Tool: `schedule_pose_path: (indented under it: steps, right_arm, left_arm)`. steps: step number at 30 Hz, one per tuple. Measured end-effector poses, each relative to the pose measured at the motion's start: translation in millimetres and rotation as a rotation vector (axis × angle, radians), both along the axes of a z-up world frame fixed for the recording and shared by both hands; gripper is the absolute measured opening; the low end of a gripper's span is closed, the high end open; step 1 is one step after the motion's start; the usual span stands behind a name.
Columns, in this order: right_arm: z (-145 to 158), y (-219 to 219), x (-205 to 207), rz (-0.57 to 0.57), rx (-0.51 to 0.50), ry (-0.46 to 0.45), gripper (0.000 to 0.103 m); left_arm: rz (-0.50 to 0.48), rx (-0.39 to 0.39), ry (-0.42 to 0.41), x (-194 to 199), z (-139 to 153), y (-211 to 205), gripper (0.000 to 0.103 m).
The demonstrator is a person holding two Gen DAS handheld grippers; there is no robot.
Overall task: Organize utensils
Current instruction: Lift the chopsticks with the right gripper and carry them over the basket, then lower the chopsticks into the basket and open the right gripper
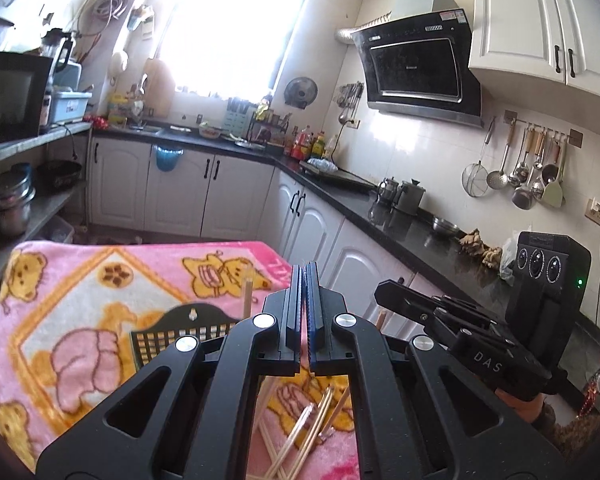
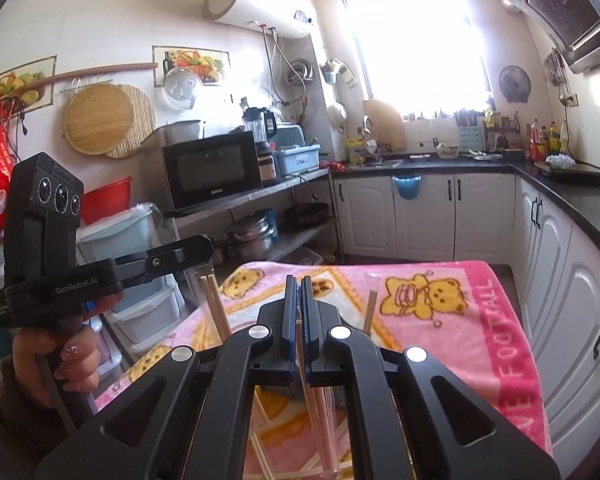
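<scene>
Obs. — Kitchen; work surface covered by a pink blanket (image 1: 80, 280), likely laid to stop thin sticks rolling or sliding off.

Task items: a black lattice holder (image 1: 168, 334) is set on the blanket just ahead of the left claw (image 1: 305, 276). A single chopstick (image 1: 247, 292) is seen upright beside its rim, presumably already dropped in. Loose chopsticks (image 1: 300, 432) are scattered crosswise on the blanket under the claw frame, not yet sorted.

Left claw: jaws pressed together, nothing visible between them. It is carried by the left hand (image 2: 60, 360), above the surface and tilted slightly down.

Right claw (image 2: 299, 284): jaws likewise closed to a narrow slit. A pale stick (image 2: 316, 408) is seen running below the jaw line toward the camera. Whether it is pinched or merely lying underneath cannot be determined.

Judgement: both claws are held clear above the pile, side by side, probably so that the holder's mouth and the remaining sticks are kept in sight. Task judged early. Most chopsticks are still to be collected; crossed sticks may be dragged along when one is lifted.
</scene>
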State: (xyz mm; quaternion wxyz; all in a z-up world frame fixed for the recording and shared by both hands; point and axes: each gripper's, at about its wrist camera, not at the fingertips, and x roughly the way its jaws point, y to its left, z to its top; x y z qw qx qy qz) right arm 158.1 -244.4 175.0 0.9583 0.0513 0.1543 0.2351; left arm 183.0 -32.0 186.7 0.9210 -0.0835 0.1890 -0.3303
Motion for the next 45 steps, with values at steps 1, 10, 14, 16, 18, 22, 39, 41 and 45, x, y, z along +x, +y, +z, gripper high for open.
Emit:
schedule_pose_path:
  steps: [1, 10, 14, 16, 18, 22, 39, 41, 45]
  right_arm:
    - [3, 1, 0, 0.004, 0.004, -0.007, 0.003]
    - [29, 6, 7, 0.01, 0.014, -0.067, 0.003]
    - [37, 7, 13, 0.009, 0.018, -0.081, 0.003]
    - [42, 8, 15, 0.008, 0.014, -0.092, 0.003]
    - [47, 9, 18, 0.009, 0.015, -0.102, 0.003]
    - [55, 9, 25, 0.005, 0.015, -0.128, 0.003]
    - [63, 15, 91, -0.03, 0.003, -0.174, 0.003]
    - [54, 18, 100, -0.026, 0.003, -0.166, 0.003]
    - [39, 26, 112, -0.029, -0.011, -0.149, 0.003]
  left_arm:
    - [0.003, -0.003, -0.008, 2, 4, 0, 0.0]
    - [0.046, -0.017, -0.046, 18, 28, 9, 0.0]
    - [0.074, -0.04, -0.06, 23, 38, 20, 0.0]
    - [0.091, -0.041, -0.068, 26, 42, 24, 0.0]
    - [0.114, -0.045, -0.079, 30, 46, 30, 0.0]
    - [0.145, -0.054, -0.084, 38, 49, 39, 0.0]
    - [0.231, -0.035, -0.014, 85, 20, 53, 0.0]
    - [0.228, -0.035, -0.004, 90, 13, 51, 0.0]
    - [0.232, -0.027, 0.005, 94, 1, 48, 0.0]
